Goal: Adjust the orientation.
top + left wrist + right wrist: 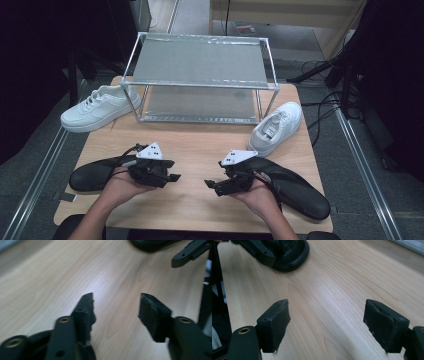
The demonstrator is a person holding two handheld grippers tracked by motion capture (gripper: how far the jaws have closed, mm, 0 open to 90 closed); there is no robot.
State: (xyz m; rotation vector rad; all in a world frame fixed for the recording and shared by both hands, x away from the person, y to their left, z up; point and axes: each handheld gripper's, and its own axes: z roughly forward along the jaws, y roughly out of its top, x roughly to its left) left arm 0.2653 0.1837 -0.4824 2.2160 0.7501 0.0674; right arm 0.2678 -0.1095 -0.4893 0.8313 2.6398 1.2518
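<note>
My left gripper (173, 177) is held low over the front of the wooden table (195, 142), jaws pointing right and open with nothing between them. My right gripper (210, 185) faces it from the right, also open and empty, with a small gap of bare wood between the two. The left gripper view has my left gripper (116, 296) spread over bare wood, with a jaw of the right gripper (190, 252) at the top right. In the right gripper view my right gripper (327, 302) stands wide apart over the wood.
A metal two-level rack (200, 65) stands at the back of the table. One white sneaker (97, 107) lies at its left, partly over the table edge, and another (276, 127) at its right. A flat black shoe lies beside each hand (92, 175) (300, 190).
</note>
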